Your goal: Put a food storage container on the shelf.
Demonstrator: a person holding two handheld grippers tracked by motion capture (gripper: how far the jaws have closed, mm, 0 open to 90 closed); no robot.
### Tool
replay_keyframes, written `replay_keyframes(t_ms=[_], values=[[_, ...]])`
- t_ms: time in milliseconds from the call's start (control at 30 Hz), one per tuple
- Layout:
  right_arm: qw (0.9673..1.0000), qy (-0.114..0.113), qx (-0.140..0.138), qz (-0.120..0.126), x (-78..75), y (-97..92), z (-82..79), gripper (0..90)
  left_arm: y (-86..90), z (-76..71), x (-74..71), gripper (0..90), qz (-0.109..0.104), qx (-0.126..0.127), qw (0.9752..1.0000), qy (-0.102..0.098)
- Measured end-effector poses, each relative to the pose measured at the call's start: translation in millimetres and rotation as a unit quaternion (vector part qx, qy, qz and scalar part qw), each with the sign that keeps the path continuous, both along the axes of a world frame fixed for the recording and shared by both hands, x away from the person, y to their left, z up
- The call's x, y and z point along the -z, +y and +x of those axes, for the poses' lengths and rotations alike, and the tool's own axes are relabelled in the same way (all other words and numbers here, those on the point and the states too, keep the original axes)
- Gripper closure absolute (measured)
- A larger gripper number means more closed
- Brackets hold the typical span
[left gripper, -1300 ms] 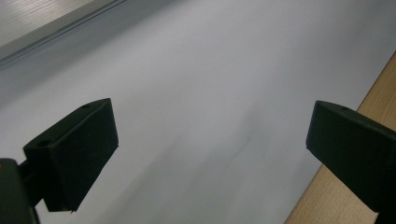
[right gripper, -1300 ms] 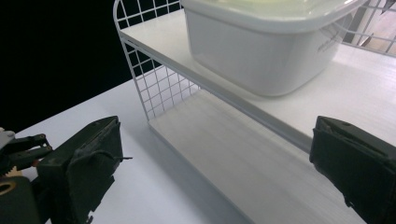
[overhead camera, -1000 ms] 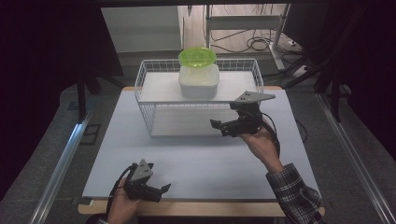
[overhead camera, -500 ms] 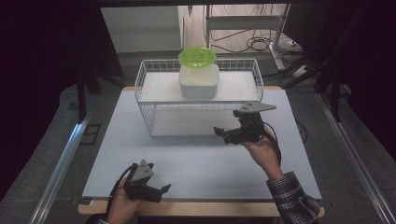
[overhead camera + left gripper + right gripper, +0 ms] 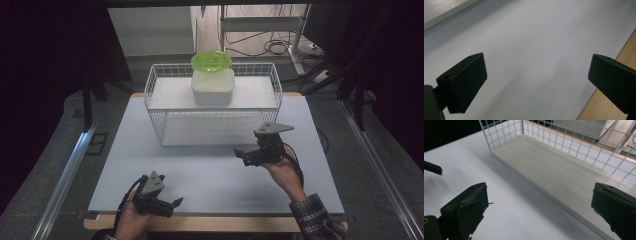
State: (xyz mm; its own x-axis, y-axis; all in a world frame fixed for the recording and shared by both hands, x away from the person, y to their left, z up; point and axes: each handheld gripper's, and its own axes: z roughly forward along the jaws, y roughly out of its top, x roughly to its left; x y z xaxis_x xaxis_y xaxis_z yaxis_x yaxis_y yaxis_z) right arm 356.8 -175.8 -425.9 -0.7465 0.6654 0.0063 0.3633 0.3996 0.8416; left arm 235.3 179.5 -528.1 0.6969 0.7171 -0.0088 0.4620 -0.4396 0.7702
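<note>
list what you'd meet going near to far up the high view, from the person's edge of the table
left claw → right claw → wire basket → white container → green lid

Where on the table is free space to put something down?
The white mat is bare between the wire basket and the near edge, between the left gripper and right gripper. Inside the basket, a lidded container occupies the back middle.
</note>
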Motion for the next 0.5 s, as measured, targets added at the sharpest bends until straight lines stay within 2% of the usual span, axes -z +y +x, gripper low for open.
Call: replay_keyframes(t_ms=[133, 267, 500], values=[[1.0, -0.001, 0.006, -0.005, 8.3, -5.3, -4.2, 0.2, 0.0, -0.1, -0.1, 1.8, 0.0, 0.001, 1.0, 0.0], [0.9999, 0.007, 0.012, -0.009, 18.9, -14.1, -9.6, 0.0, 0.1, -0.1, 0.0, 1.8, 0.0, 0.001, 1.0, 0.001], [0.9996, 0.017, 0.022, -0.003, 30.6, -26.1, -19.6, 0.0, -0.2, -0.1, 0.1, 1.8, 0.001, 0.002, 1.0, 0.002]])
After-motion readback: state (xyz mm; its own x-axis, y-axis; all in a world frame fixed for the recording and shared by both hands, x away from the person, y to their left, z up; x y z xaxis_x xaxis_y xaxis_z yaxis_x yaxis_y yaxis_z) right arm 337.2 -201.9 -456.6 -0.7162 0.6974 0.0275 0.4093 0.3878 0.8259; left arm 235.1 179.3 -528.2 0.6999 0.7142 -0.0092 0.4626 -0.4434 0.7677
